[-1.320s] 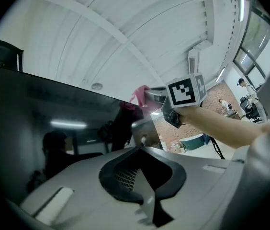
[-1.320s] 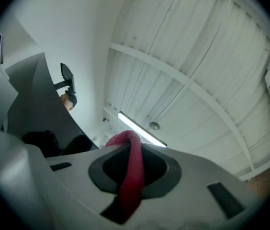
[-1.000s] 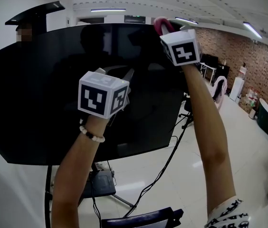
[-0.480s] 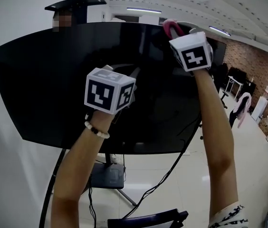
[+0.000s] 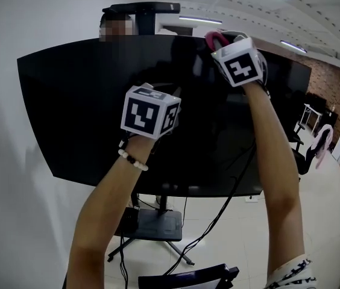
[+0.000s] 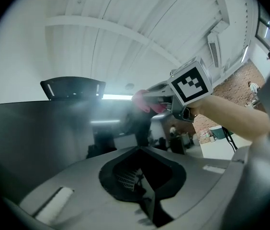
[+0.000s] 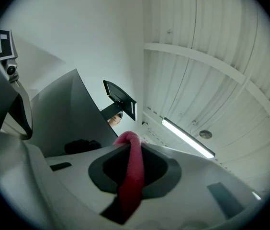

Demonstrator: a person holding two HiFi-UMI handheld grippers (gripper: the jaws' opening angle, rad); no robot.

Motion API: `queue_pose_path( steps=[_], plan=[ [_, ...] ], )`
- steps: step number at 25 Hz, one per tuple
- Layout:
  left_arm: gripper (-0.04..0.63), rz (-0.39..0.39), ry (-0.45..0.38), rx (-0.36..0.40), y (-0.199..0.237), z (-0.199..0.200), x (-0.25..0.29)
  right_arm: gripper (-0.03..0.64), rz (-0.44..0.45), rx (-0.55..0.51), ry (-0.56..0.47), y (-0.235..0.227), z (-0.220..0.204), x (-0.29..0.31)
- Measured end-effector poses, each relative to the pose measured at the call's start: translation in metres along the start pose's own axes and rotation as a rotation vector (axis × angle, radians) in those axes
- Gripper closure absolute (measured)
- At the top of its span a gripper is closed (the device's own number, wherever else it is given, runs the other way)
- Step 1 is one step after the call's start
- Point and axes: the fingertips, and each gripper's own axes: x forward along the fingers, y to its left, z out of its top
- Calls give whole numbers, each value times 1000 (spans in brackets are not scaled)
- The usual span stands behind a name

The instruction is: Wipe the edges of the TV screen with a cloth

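head view: the tv screen [image 5: 97, 113] stands on a floor stand [image 5: 158, 221], and both arms are raised to it. the right gripper [image 5: 218, 41] sits at 1 o'clock from the screen's centre and holds a pink cloth [image 5: 213, 38] at the screen's top edge. the left gripper [image 5: 171, 95] hovers before the dark glass near its centre.

right gripper view: only here do the fingers show clamped on the cloth, which hangs as a folded strip between them. a ceiling light [image 7: 187, 138] lies at 3 o'clock.

left gripper view: this gripper's fingers are together with nothing between them. the right gripper's marker cube [image 6: 190, 83] appears at 1 o'clock, with the cloth at the cube's 9 o'clock, by the screen's rim.
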Motion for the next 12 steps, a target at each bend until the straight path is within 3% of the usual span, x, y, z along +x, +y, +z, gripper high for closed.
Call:
queue_pose_path(
  steps=[12],
  plan=[
    [589,22,18,8,114,-17,-88,561,15,7,38,95,86,46]
  ],
)
